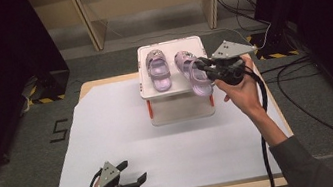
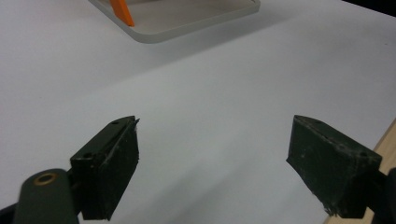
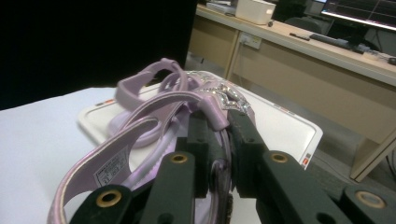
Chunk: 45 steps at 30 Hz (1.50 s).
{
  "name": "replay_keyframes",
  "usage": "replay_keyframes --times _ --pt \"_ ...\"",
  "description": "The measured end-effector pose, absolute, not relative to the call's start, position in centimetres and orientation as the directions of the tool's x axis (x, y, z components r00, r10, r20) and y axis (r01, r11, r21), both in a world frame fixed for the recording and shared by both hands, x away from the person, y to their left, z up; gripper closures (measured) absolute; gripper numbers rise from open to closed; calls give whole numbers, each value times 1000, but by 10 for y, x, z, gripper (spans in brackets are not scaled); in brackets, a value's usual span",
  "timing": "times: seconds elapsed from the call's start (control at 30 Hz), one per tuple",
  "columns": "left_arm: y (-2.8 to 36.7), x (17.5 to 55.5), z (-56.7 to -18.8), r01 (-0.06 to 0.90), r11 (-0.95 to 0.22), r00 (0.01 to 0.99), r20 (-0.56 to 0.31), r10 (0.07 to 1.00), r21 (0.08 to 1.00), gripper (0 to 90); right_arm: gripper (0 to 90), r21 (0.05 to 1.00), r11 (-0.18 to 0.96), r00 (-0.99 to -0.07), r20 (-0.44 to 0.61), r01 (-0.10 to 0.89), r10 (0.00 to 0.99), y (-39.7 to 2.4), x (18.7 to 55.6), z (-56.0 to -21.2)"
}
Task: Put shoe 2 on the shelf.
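Two lilac sandals are at a white storage box's lid (image 1: 167,48) at the back of the table. The left sandal (image 1: 159,72) lies flat on the lid. My right gripper (image 1: 199,67) is shut on the right sandal (image 1: 198,81), which hangs tilted over the lid's right front corner. In the right gripper view the jaws (image 3: 218,121) pinch the jewelled strap of this sandal (image 3: 107,172), with the other sandal (image 3: 133,86) behind it on the lid (image 3: 289,126). My left gripper (image 1: 134,172) rests open at the table's front left, with nothing between its jaws (image 2: 215,158).
A white sheet (image 1: 163,149) covers the wooden table. The clear box (image 2: 187,18) has orange clips (image 2: 122,11). Cables (image 1: 306,96) run over the floor to the right, and desk legs (image 1: 89,19) stand behind the table.
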<state>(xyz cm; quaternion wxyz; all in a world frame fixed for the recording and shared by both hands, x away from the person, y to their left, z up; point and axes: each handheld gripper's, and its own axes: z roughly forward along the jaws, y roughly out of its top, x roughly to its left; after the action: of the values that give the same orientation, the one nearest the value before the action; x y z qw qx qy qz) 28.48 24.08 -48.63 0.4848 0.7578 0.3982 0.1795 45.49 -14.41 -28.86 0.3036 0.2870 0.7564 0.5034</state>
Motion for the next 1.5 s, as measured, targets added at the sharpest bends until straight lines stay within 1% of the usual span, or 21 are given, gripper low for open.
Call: replay_keyframes --times 0.23,0.6,0.77,1.17,1.27,1.3,1.33,1.47,1.5 --pt "241 284 -486 429 -222 622 -108 776 876 160 809 926 345 -624 -181 152 760 -132 481 -294" --pt "241 283 -486 430 -220 627 -115 770 875 160 809 904 389 -559 -232 179 796 -113 515 -300" --pt "241 283 -486 429 -217 626 -115 771 877 160 808 891 411 -551 -247 193 797 -103 521 -304" --pt "241 282 -485 426 -219 629 -113 769 878 160 795 871 454 -532 -300 186 792 -82 528 -308" --pt "241 281 -485 427 -219 629 -114 769 877 160 764 842 510 -527 -357 175 771 -78 528 -312" --pt "241 281 -485 427 -222 629 -112 769 877 160 748 843 508 -526 -353 180 773 -78 528 -314" --pt "241 281 -485 427 -222 629 -112 769 877 160 727 853 490 -529 -335 182 780 -79 529 -315" --pt "241 281 -485 427 -219 627 -114 771 877 160 574 869 439 -519 -274 227 810 -85 529 -314" --pt "241 281 -485 427 -218 626 -114 771 877 160 549 876 421 -521 -252 235 815 -87 529 -313"
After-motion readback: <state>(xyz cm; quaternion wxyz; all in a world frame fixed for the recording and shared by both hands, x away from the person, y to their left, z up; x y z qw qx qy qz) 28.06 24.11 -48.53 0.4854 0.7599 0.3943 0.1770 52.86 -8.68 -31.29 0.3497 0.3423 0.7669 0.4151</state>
